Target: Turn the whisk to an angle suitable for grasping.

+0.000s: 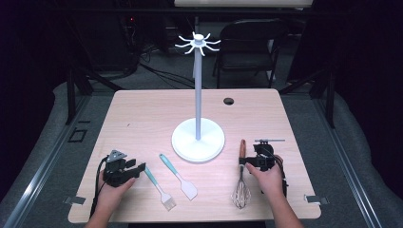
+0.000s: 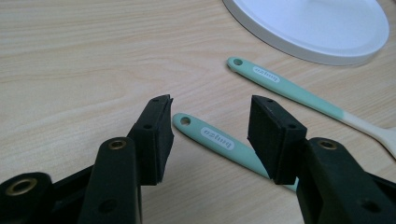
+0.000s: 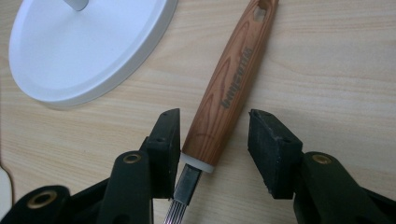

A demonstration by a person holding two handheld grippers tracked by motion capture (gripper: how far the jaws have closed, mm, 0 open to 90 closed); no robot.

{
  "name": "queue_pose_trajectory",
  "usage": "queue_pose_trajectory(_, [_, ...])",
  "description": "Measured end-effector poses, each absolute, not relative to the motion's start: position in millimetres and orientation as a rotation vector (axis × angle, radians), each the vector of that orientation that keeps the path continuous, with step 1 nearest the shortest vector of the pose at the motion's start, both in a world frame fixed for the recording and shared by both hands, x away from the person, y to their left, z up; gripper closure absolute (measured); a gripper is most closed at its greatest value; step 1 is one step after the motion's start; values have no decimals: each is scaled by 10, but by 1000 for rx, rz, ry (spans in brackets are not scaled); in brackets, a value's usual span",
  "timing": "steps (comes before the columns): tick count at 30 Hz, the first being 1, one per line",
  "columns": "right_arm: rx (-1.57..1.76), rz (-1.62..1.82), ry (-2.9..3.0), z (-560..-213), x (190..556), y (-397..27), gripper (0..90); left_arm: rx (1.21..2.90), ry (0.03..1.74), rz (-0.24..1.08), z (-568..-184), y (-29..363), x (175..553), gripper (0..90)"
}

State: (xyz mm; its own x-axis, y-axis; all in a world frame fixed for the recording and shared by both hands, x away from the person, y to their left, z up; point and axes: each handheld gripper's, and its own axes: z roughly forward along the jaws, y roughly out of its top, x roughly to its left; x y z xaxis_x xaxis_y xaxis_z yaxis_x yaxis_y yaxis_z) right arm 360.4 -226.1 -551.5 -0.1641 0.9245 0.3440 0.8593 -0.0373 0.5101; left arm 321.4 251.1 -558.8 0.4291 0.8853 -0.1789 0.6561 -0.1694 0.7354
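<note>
High view: your left gripper [image 1: 141, 167] stands open over the brush [image 1: 158, 186], its teal handle lying between the jaws unpressed; the spatula [image 1: 179, 177] lies just beyond them. Your right gripper [image 1: 243, 162] — jaws wide, not clamped — straddles the whisk [image 1: 241, 176] where the wooden handle meets the wires. Nothing hangs on the rack [image 1: 198, 95] yet — all three utensils lie on the table [image 1: 142, 114], every lift and hanging left.

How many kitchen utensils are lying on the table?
3: a teal-handled brush by the left gripper, a teal-handled spatula beside it near the white stand, and a wooden-handled whisk between the right gripper's open jaws.
</note>
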Motion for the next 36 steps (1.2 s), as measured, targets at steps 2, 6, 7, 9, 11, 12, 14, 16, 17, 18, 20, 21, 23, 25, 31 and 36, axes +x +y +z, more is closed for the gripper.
queue_pose_trajectory(2, [1984, 983, 2104, -5549, 3612, -2272, 543, 1911, 1308, 375, -5590, 2512, 3215, 495])
queue_pose_trajectory(6, [1986, 1024, 2133, -5574, 3619, -2255, 535, 1927, 1312, 388, -5604, 2493, 3223, 494])
queue_pose_trajectory(7, [1986, 1024, 2133, -5574, 3619, -2255, 535, 1927, 1312, 388, -5604, 2493, 3223, 495])
queue_pose_trajectory(9, [1975, 1037, 2141, -5568, 3616, -2231, 531, 1929, 1308, 386, -5607, 2488, 3225, 494])
queue_pose_trajectory(11, [1973, 1046, 2139, -5561, 3613, -2226, 539, 1929, 1307, 386, -5607, 2488, 3225, 495])
queue_pose_trajectory(12, [1974, 1043, 2144, -5552, 3612, -2228, 549, 1929, 1306, 385, -5608, 2488, 3225, 495])
queue_pose_trajectory(14, [1974, 1045, 2135, -5550, 3612, -2220, 579, 1930, 1305, 385, -5608, 2489, 3225, 495])
queue_pose_trajectory(16, [1967, 1014, 2120, -5551, 3610, -2205, 618, 1931, 1304, 385, -5608, 2489, 3226, 495])
queue_pose_trajectory(17, [1967, 1012, 2121, -5550, 3610, -2202, 629, 1932, 1303, 385, -5609, 2488, 3228, 495])
queue_pose_trajectory(18, [1968, 1014, 2114, -5549, 3609, -2197, 632, 1931, 1302, 384, -5610, 2489, 3229, 495])
queue_pose_trajectory(20, [1969, 1031, 2115, -5548, 3613, -2195, 644, 1931, 1304, 385, -5611, 2489, 3230, 495])
queue_pose_trajectory(21, [1973, 1036, 2116, -5547, 3615, -2192, 657, 1930, 1305, 385, -5613, 2490, 3231, 495])
queue_pose_trajectory(23, [1970, 1037, 2107, -5549, 3617, -2186, 666, 1934, 1304, 382, -5614, 2493, 3233, 495])
queue_pose_trajectory(25, [1967, 1035, 2110, -5548, 3619, -2189, 669, 1936, 1305, 380, -5611, 2496, 3232, 495])
queue_pose_trajectory(31, [1989, 1017, 2095, -5586, 3635, -2187, 635, 1931, 1307, 380, -5610, 2498, 3231, 494])
queue_pose_trajectory(36, [2039, 1072, 2079, -5626, 3659, -2223, 623, 1930, 1306, 379, -5613, 2503, 3234, 495])
